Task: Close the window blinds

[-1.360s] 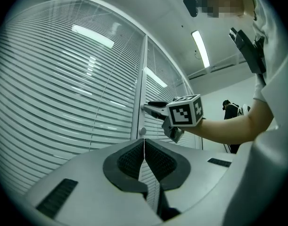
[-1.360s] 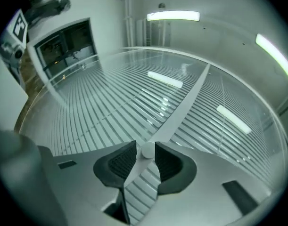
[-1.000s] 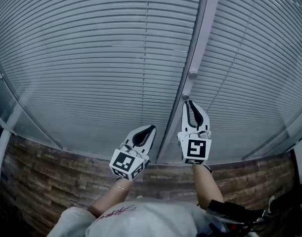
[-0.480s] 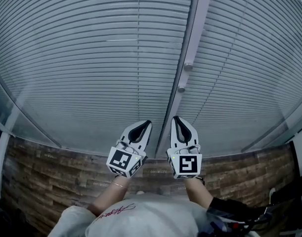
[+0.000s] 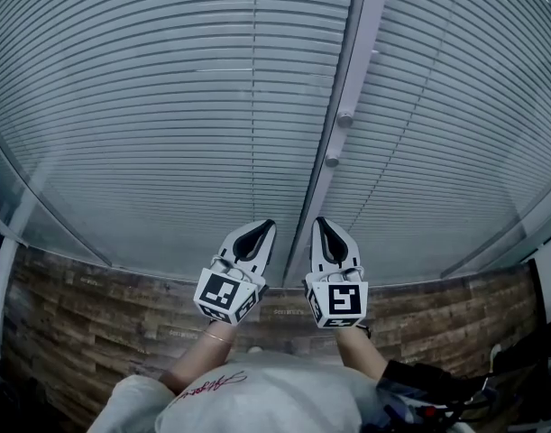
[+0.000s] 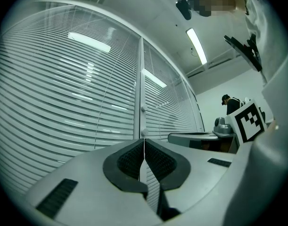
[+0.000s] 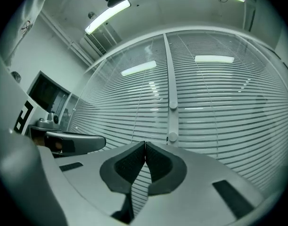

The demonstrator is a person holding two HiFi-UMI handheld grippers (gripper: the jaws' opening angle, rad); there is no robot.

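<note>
Listing left to right from the head view: left blind [image 5: 149,106], lowered the full height of its pane, slats lying close over one another with almost nothing showing through. Left gripper [image 5: 267,227], held low before the pane and clear of it, jaws pressed together at the tips with nothing between them, as the left gripper view confirms. Post [image 5: 358,52] between the two panes, carrying an upper knob [image 5: 345,116] and a lower knob [image 5: 332,161], both untouched and well above the grippers. Right gripper [image 5: 321,223], just beside the left one at the foot of the post, jaws just drawn together and empty, touching neither knob. Right blind [image 5: 455,124], also fully lowered, slats equally tight. Wood-look panel [image 5: 95,314] runs along beneath both panes. Progress, as a judgement: both blinds look closed already, and neither gripper is engaged with a knob, so the closing appears done or very nearly so; whether a final small turn of a knob remains cannot be told from the slats.
</note>
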